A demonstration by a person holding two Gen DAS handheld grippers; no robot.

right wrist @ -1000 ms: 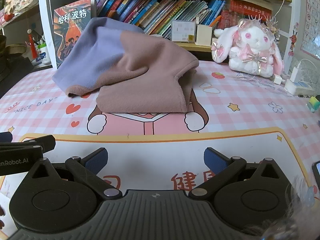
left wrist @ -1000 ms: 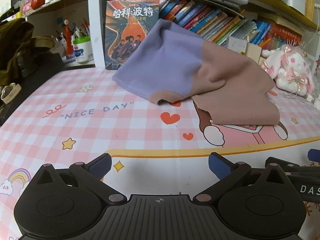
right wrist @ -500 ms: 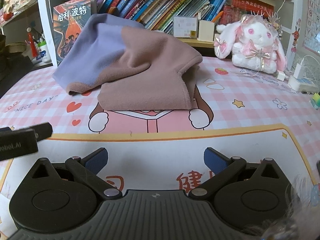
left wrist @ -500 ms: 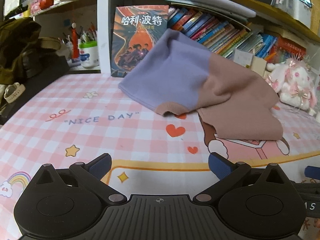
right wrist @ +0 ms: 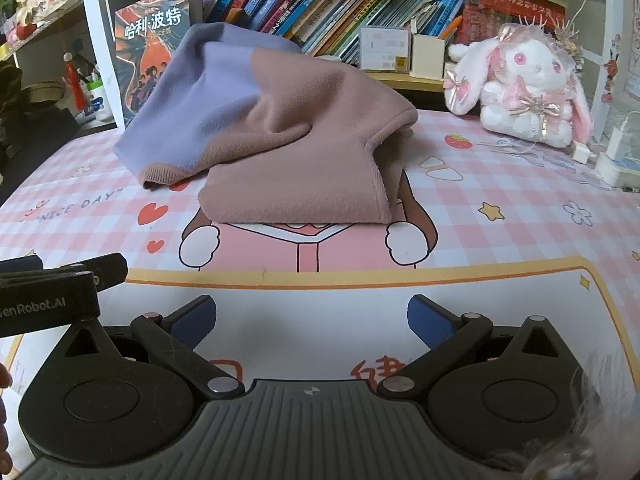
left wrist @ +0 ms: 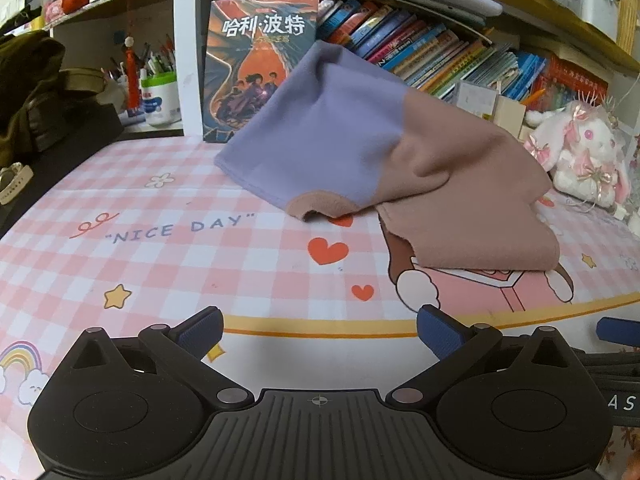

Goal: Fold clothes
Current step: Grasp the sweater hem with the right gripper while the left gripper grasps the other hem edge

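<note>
A lilac and dusty-pink sweater (left wrist: pixel 400 160) lies in a loose, half-folded heap on the pink checked table mat (left wrist: pixel 160 240), its back part propped against the books. It also shows in the right wrist view (right wrist: pixel 288 144). A pink ribbed cuff (left wrist: pixel 320 206) points toward the front left. My left gripper (left wrist: pixel 320 334) is open and empty, well short of the sweater. My right gripper (right wrist: pixel 312 318) is open and empty too, in front of the sweater's folded edge. The left gripper's body (right wrist: pixel 52 292) shows at the left of the right wrist view.
A bookshelf with a large upright book (left wrist: pixel 260 64) and a row of books (right wrist: pixel 320 4) stands behind the sweater. A plush rabbit (right wrist: pixel 528 84) sits at the back right, with a charger (right wrist: pixel 616 156) beside it. A pen cup (left wrist: pixel 160 96) and a dark bag (left wrist: pixel 32 92) are at the left.
Both grippers have shifted slightly, the left camera drawing a little closer to the sweater and turning left. The sweater has not moved. Both grippers stay open.
</note>
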